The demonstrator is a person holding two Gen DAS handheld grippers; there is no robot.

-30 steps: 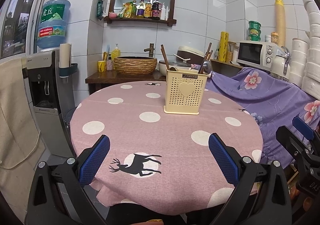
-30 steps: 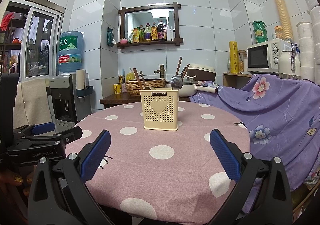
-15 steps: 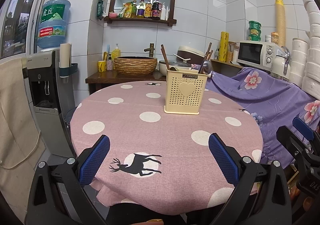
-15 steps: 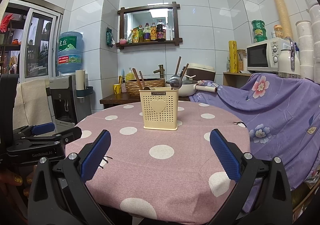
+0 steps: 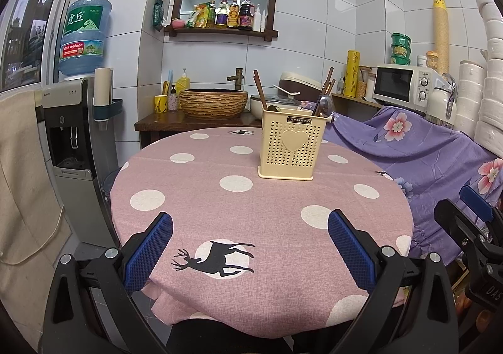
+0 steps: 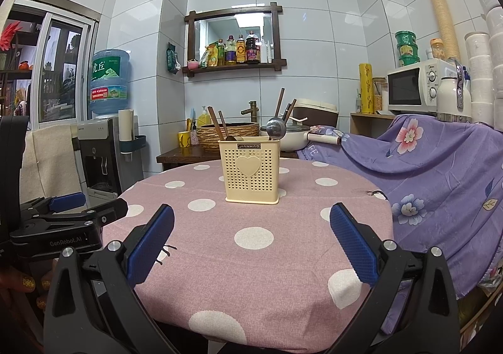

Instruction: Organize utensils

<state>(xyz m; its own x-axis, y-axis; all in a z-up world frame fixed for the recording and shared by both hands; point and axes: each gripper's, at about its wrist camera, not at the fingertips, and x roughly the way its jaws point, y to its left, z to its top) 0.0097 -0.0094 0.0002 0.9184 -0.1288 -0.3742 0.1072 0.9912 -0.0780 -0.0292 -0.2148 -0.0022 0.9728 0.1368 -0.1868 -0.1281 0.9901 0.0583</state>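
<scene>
Both the left gripper (image 5: 250,247) and right gripper (image 6: 251,244) gape wide and empty, so approach the utensil caddy (image 6: 250,171) squarely, choosing one protruding handle

A small home kitchen or eating corner is shown. White tiled walls (image 6: 314,39) are seen all round. A shelf of sauce bottles (image 5: 231,12) is hung at 12 o'clock, a microwave (image 5: 400,83) is set at 2 o'clock, and a water dispenser (image 5: 74,121) is placed at 10 o'clock.
</scene>
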